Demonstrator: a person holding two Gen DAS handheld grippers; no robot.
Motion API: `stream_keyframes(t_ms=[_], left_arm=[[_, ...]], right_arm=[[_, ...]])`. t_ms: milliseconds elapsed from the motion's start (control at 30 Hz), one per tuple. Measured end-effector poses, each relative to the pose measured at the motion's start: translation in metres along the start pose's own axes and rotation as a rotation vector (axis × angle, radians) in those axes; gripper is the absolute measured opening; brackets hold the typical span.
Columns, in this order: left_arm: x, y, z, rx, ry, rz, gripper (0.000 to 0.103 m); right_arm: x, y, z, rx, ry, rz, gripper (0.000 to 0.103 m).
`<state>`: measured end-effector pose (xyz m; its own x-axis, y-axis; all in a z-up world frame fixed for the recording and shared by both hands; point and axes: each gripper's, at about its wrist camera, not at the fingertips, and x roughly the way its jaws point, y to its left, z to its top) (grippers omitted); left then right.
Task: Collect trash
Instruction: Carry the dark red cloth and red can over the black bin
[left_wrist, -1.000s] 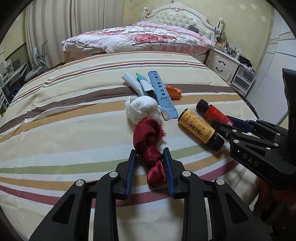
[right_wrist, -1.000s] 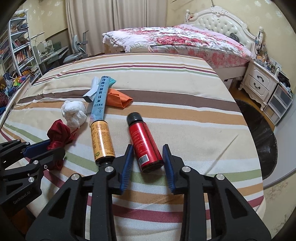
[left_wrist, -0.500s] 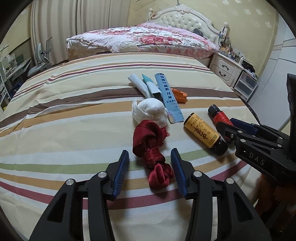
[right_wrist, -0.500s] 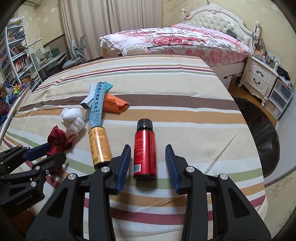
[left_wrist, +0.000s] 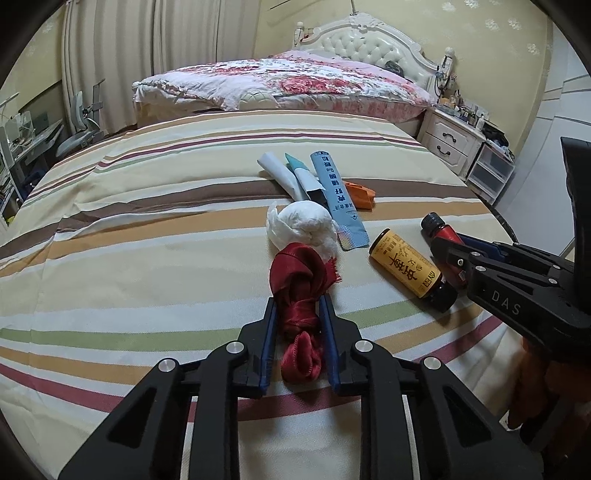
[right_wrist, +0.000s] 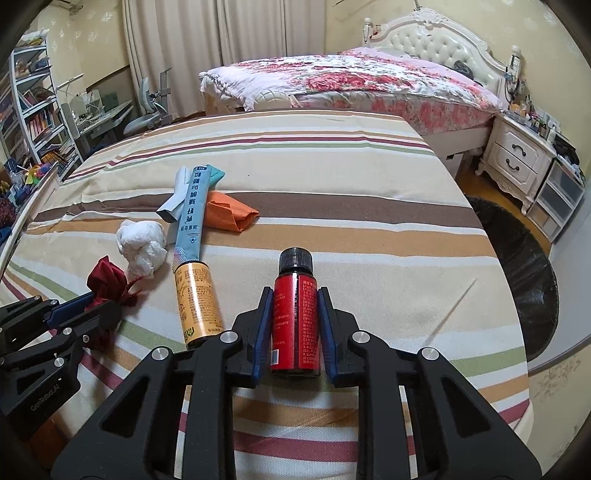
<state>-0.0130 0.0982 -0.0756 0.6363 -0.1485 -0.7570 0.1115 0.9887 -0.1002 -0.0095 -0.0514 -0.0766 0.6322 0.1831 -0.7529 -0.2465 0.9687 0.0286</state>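
My left gripper (left_wrist: 297, 338) pinches crumpled dark-red satin cloth (left_wrist: 298, 295); right gripper (right_wrist: 294, 328) clamps red black-capped bottle (right_wrist: 294, 314) mid-body, so neither slips on lift.

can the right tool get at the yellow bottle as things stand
Probably not right away: the right tool is shut on the red bottle. The yellow bottle lies just to its left, uncovered, so once that load is dropped the way looks free.

place: home bedroom | bed (right_wrist: 362, 85) with tufted white headboard (right_wrist: 439, 40) and floral quilt (left_wrist: 288, 81) | white nightstand (right_wrist: 517, 155) with drawers | curtains (right_wrist: 221, 51) along far wall | bookshelf (right_wrist: 26, 110), small desk (right_wrist: 103, 114) and chair (right_wrist: 151, 110) at left | striped sheet (right_wrist: 314, 166) in foreground
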Motion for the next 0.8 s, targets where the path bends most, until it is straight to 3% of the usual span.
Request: stream_keyframes(t_ms=[333, 800], left_arm=[[-0.024, -0.009, 0.005, 0.024, -0.087, -0.001, 0.023], [-0.022, -0.063, 0.038, 0.118, -0.152, -0.062, 0.023]], right_arm=[[-0.023, -0.018, -0.005, 0.045, -0.042, -0.024, 0.023], [-0.066, -0.083, 0.006, 0.16, -0.153, -0.145, 0.023]])
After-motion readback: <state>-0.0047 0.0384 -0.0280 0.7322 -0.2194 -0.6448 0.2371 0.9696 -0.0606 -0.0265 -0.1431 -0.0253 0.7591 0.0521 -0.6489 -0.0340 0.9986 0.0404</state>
